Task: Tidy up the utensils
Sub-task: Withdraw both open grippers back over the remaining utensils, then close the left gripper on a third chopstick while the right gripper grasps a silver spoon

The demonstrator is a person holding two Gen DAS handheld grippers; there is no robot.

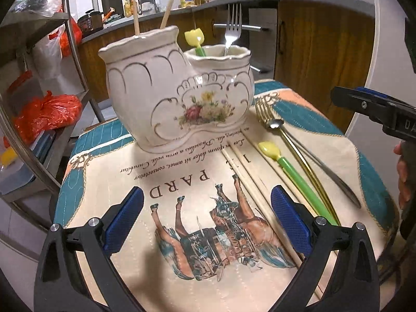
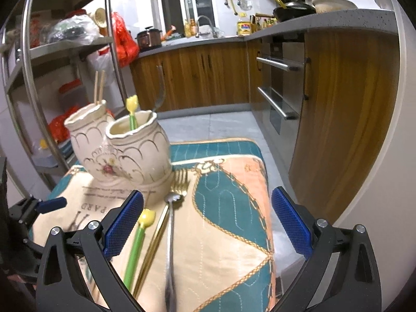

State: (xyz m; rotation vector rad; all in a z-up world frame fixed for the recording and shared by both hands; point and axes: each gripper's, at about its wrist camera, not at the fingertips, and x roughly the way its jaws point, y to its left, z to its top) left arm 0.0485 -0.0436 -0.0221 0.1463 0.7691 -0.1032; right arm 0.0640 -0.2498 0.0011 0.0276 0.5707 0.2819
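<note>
A white ceramic double holder [image 1: 179, 91] [image 2: 122, 150] stands on a printed cloth [image 1: 182, 182]. Its taller pot holds two chopsticks [image 1: 135, 18]; the lower pot holds a green-handled yellow spoon [image 1: 195, 39] and a silver fork [image 1: 232, 26]. To its right on the cloth lie loose chopsticks [image 1: 249, 179], a second green-and-yellow spoon [image 1: 286, 166] [image 2: 137, 239], a gold fork [image 1: 265, 109] [image 2: 179, 182] and a silver spoon [image 1: 275, 124] [image 2: 173, 200]. My left gripper [image 1: 206, 218] hovers open over the cloth, empty. My right gripper [image 2: 206, 218] is open above the loose utensils, empty.
A metal shelf rack [image 1: 46, 83] with red bags [image 1: 49, 111] stands left of the small table. Wooden kitchen cabinets [image 2: 338, 104] and an oven [image 2: 278, 85] lie beyond and to the right. The cloth's edge drops to a tiled floor [image 2: 228, 127].
</note>
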